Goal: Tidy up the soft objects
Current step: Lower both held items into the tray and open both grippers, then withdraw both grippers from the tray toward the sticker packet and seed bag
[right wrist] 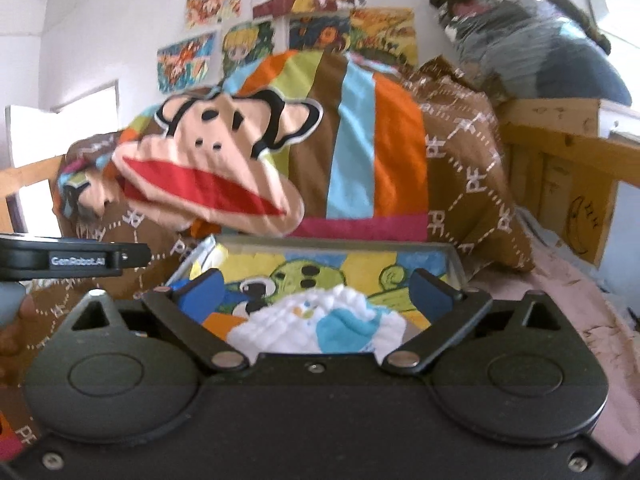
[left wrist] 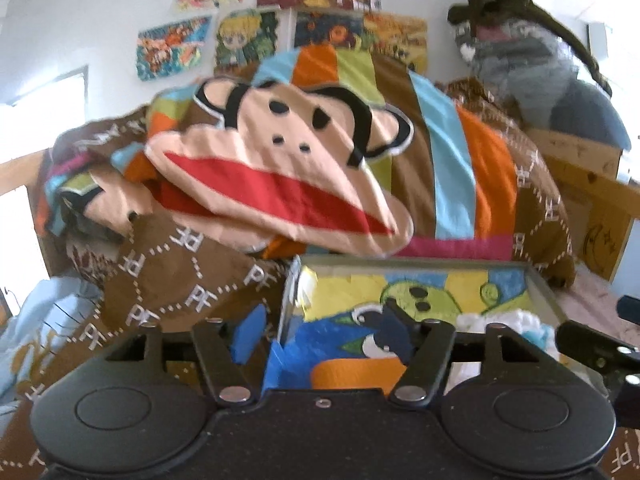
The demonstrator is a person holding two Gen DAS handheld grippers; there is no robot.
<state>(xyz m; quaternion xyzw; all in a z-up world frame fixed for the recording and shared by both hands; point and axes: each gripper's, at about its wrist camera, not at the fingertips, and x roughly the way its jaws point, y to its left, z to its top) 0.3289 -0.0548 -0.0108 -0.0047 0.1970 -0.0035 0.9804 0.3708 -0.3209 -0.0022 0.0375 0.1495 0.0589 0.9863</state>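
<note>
A storage box (left wrist: 416, 266) with a colourful cartoon lining sits on the bed below a brown striped monkey-face duvet (left wrist: 280, 168). The box also shows in the right wrist view (right wrist: 320, 245). A white and blue fluffy soft item (right wrist: 320, 320) lies in the box. My right gripper (right wrist: 316, 294) is open, its fingers straddling the fluffy item without closing on it. My left gripper (left wrist: 320, 326) is open over the box's left end, its left finger (left wrist: 250, 332) outside the wall. The fluffy item shows at the right in the left wrist view (left wrist: 508, 322).
The duvet is piled behind and left of the box. A wooden bed frame (right wrist: 560, 148) runs along the right, with a grey bundle (right wrist: 532, 52) on top. Posters (right wrist: 280, 20) hang on the white wall. A pink sheet (right wrist: 580, 292) lies right of the box.
</note>
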